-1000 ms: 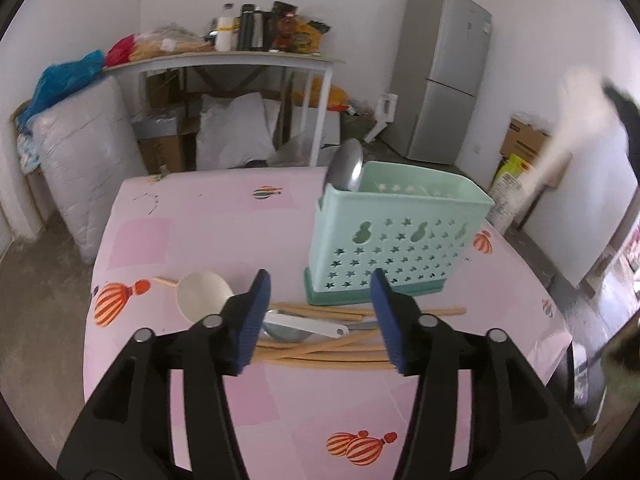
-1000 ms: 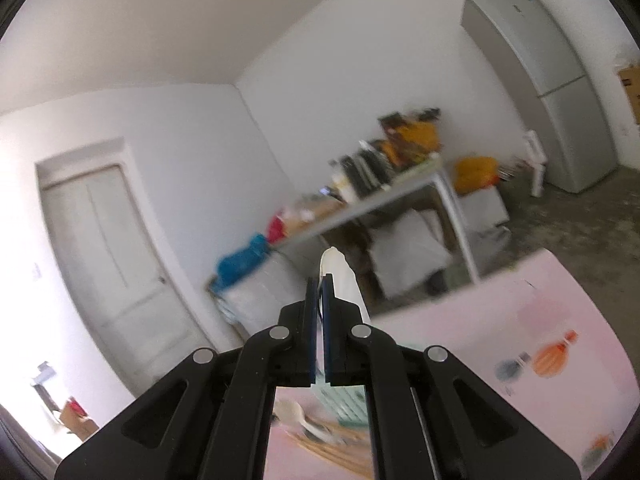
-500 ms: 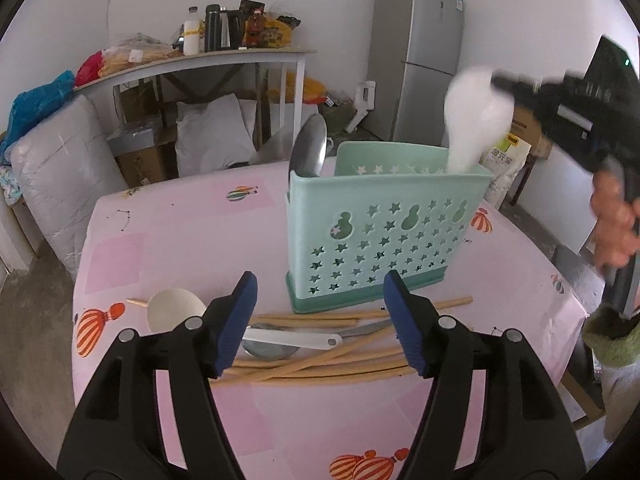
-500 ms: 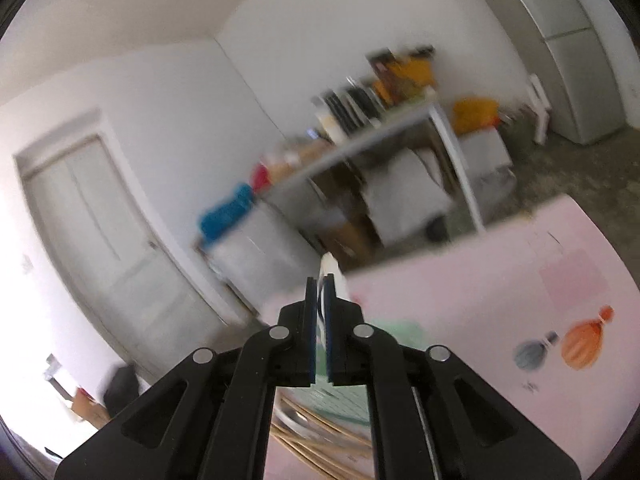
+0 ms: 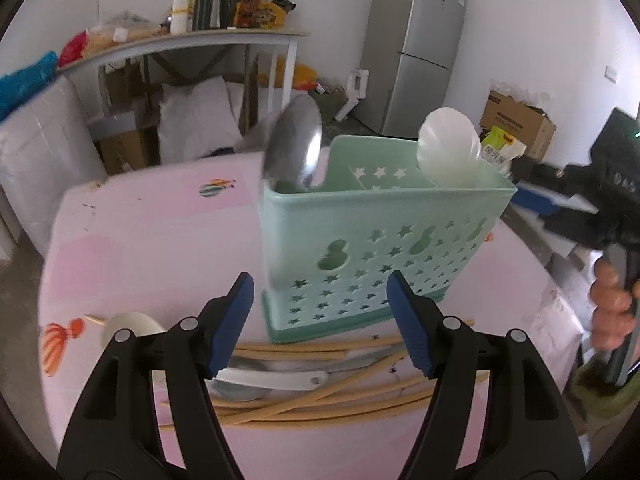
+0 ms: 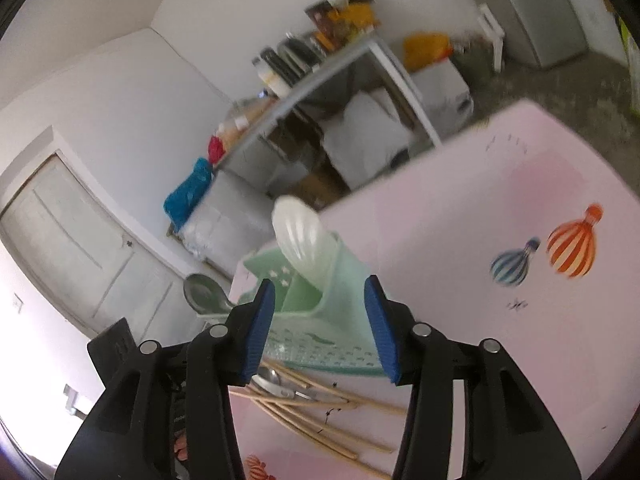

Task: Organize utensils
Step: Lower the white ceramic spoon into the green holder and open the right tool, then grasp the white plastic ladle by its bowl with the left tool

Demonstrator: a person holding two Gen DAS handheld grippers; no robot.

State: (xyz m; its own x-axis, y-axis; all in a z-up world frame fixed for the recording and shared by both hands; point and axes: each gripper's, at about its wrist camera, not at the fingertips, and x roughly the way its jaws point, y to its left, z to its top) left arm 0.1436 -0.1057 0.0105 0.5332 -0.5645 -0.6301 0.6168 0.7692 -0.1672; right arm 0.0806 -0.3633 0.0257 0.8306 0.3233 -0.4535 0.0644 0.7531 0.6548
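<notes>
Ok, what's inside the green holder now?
In the green holder: a metal ladle at one end, a white spoon at the other. Its walls hide their handles.

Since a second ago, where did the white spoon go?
The right tongs carried the white spoon down into the green holder; they are opening, nothing between them. The left tongs moved closer over the chopsticks, opening. The metal ladle stayed in the holder.

Pink table with balloon prints; green caddy stands on it. In front of caddy: chopsticks, white spoon, knife; pale ladle front-left.
</notes>
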